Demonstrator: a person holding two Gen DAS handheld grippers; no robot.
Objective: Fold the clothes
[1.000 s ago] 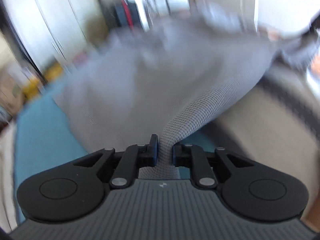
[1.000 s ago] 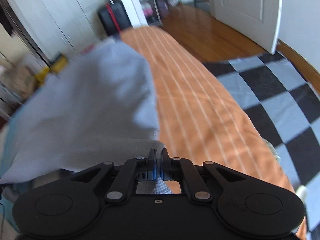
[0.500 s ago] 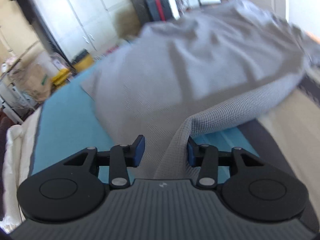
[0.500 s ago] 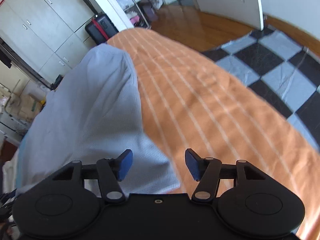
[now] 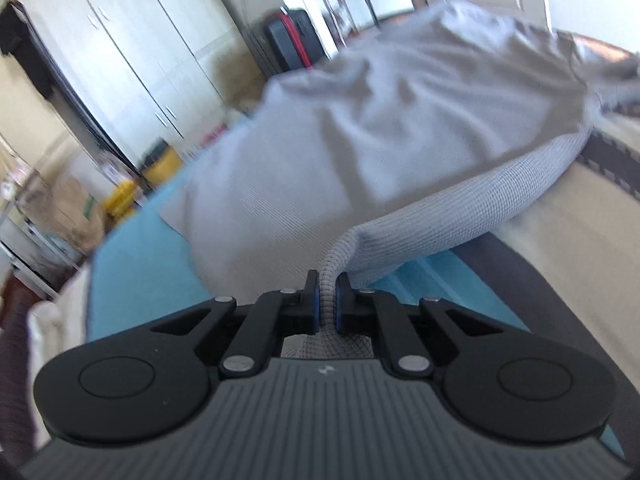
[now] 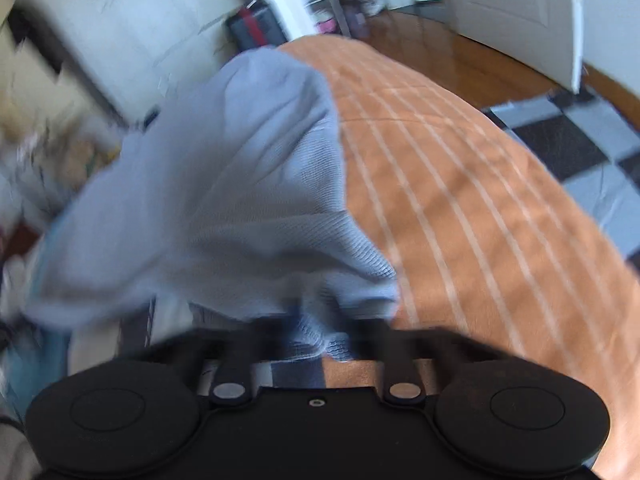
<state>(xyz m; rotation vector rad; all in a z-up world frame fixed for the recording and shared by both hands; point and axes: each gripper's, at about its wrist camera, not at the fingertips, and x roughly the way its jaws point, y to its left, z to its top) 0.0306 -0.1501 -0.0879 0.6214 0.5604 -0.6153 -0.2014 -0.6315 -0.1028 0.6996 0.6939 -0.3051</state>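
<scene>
A grey waffle-knit garment [image 5: 400, 120] lies spread over the bed, with its near edge raised in a fold. My left gripper [image 5: 327, 300] is shut on that folded edge, and the cloth runs up from between its blue pads. In the right wrist view the same garment [image 6: 224, 184] hangs over an orange striped blanket [image 6: 460, 208]. A bunch of its hem sits between the fingers of my right gripper [image 6: 322, 332]. Those fingers are smeared by motion with a gap between them, so I cannot make out their state.
A blue sheet [image 5: 140, 264] covers the bed's left side and a beige blanket with a dark band [image 5: 580, 220] its right. Beyond the bed stand white wardrobes [image 5: 132, 52], a dark suitcase [image 5: 288, 44] and a white door [image 6: 516, 12]. A checkered mat [image 6: 580, 140] lies on the wooden floor.
Both grippers held the garment a second ago and opened half a second ago. The left has since shut on the folded edge again. The right's fingers have drawn closer around the hem.
</scene>
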